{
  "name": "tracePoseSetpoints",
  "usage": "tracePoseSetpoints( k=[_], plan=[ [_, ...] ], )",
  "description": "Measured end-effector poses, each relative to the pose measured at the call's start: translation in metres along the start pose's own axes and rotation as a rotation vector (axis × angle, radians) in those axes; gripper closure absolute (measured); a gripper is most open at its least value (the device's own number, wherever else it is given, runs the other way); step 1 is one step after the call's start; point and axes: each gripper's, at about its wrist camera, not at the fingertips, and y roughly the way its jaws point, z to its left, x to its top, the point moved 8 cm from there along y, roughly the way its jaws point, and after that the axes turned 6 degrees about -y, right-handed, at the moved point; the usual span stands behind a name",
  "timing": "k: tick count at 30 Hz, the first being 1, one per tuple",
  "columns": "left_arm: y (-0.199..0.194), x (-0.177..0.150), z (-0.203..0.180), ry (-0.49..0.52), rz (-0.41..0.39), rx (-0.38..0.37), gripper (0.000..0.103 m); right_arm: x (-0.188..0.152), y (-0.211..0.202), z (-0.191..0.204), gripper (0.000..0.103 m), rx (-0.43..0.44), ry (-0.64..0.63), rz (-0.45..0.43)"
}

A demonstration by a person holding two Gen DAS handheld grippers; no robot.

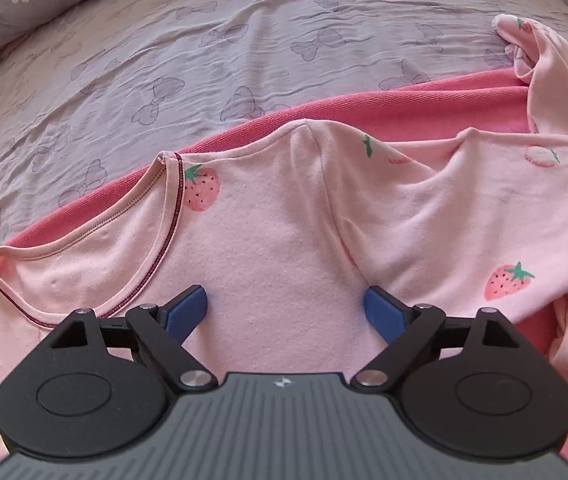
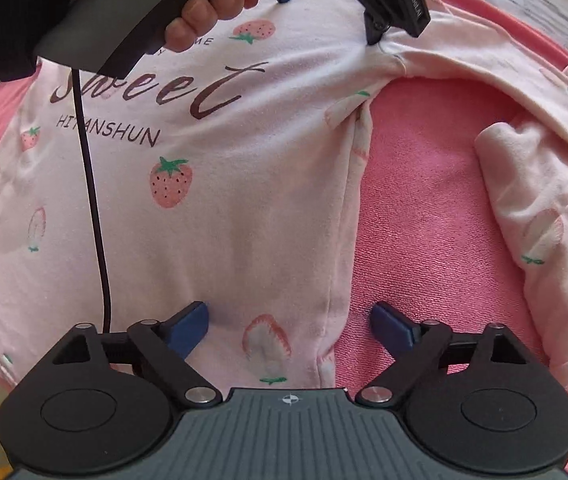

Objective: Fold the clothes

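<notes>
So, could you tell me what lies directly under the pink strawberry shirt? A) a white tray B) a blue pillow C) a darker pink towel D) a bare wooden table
C: the shirt lies spread on a darker pink towel, itself on the bow-print sheet.

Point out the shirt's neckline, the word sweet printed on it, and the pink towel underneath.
neckline [image 1: 171, 236], left wrist view, on the dark red stitched edge of the collar.
word sweet [image 2: 187, 92], right wrist view, on the brown script letters.
pink towel [image 2: 424, 200], right wrist view, on bare terry beside the shirt's side seam.
</notes>
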Motion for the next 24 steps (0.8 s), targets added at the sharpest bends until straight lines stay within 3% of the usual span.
tracePoseSetpoints(
  k=[3,10,16,22,24],
  plan=[
    [0.005,0.006,0.000,0.023,0.000,0.014,0.005,0.003,0.002,0.002,0.006,-0.010,-0.001,0.014],
    [0.014,0.020,0.001,-0.001,0.011,-0.002,0.001,0.005,0.001,-0.002,0.005,-0.005,0.018,0.007],
    [0.018,0.033,-0.011,0.021,-0.014,0.039,0.001,0.009,0.000,-0.005,0.004,0.000,0.029,0.005],
    [0.017,0.036,-0.009,0.008,0.002,0.023,0.001,0.004,0.000,-0.007,0.002,0.010,0.030,0.004],
    [0.012,0.037,-0.007,0.004,0.004,0.015,0.008,0.002,0.001,-0.006,0.001,0.010,0.029,0.004]
  ],
)
